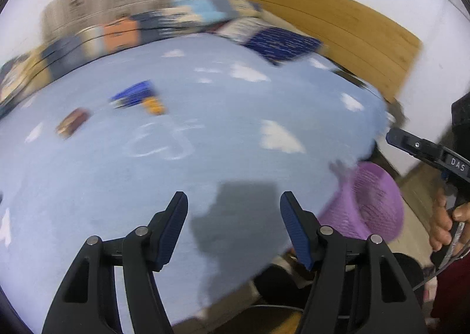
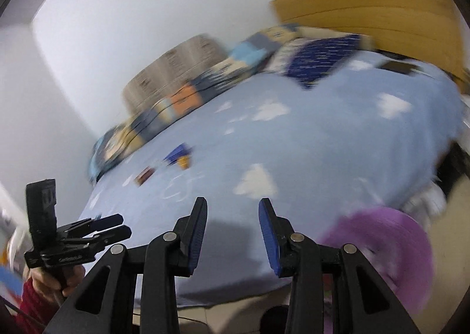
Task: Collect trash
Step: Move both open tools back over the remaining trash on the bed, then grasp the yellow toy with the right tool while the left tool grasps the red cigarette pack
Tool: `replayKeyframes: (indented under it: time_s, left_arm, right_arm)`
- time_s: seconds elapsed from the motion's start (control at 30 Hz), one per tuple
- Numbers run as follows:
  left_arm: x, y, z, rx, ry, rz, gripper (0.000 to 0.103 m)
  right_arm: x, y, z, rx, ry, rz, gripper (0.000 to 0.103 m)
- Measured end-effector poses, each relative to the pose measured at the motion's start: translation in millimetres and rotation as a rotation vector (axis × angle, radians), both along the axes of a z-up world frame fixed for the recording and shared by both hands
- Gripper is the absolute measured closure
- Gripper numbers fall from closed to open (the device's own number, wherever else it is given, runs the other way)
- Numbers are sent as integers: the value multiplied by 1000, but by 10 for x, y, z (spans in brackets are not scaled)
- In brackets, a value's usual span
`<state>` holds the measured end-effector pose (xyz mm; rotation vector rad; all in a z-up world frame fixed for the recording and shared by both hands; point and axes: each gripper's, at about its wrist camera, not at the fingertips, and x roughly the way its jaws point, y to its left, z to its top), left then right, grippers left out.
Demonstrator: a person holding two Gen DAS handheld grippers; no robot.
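On the blue cloud-print bedsheet point(image 1: 205, 128), from the left, a brown wrapper point(image 1: 72, 122) is seen, then a blue-and-orange wrapper point(image 1: 141, 97) just beside it — both blurred. The left gripper point(image 1: 233, 210) is held over the sheet's near edge, jaws parted, nothing between them. The right gripper point(image 2: 233, 216) is likewise partly open and empty — purple basket point(image 2: 396, 248) beside the bed at right.

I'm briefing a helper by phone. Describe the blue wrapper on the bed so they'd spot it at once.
Start at the light blue cloud-print bedsheet. Toward its far side lies the dark blue wrapper, an orange piece at one end. The brown wrapper beside it has no blue.
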<state>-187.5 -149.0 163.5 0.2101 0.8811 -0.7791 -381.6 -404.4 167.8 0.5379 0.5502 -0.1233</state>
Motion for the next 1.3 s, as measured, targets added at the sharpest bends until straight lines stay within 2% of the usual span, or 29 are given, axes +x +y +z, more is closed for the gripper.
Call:
replayKeyframes:
  time_s: [0.17, 0.33, 0.43, 0.5, 0.57, 0.63, 0.77, 0.87, 0.97, 1.03, 1.07, 1.23, 1.3]
  left_arm:
    - [579, 663, -117, 7, -16, 185, 38]
    - [1227, 1120, -253, 9, 28, 319, 38]
    - [1525, 1193, -225, 15, 20, 323, 37]
    - [1710, 1229, -200, 30, -4, 322, 27]
    - [1953, 1283, -189, 46, -39, 323, 24]
    - [2250, 1337, -219, 70, -65, 328, 23]
    - [2810, 1351, -339, 100, -60, 326, 23]
    - [3144, 1265, -459, 125, -55, 322, 23]
    - [3436, 1168, -603, 118, -25, 317, 23]
    - [3608, 1082, -714, 130, -4, 311, 22]
    - [3672, 1047, -759, 144, -7, 312, 22]
    - [3843, 911, -933, 199, -31, 298, 22]
    - [3890, 834, -1028, 232, -41, 290, 22]
  right_arm:
    - [939, 443, -58, 2, 63, 190, 65]
    - [1891, 825, -304, -17, 139, 319, 65]
    - [2481, 980, -467, -32, 170, 374, 65]
    - [2878, 1022, -564, -56, 196, 372, 65]
    - [3183, 1048, -636, -52, 210, 385, 65]
    - [3501, 1075, -711, -69, 221, 387, 65]
    - [4011, 1101, -922, -115, 263, 384, 65]
    - [4251, 1102, -1071, -142, 288, 377, 65]
    - [4437, 1102, -1236, -152, 312, 392, 65]
    - [4523, 1135, -1313, -205, 322, 393, 65]
    - [4541, 1141, -1334, -214, 325, 399, 73]
    - [4495, 1097, -1402, -193, 331, 425, 75]
    - [4437, 1020, -1405, -145, 327, 414, 75]
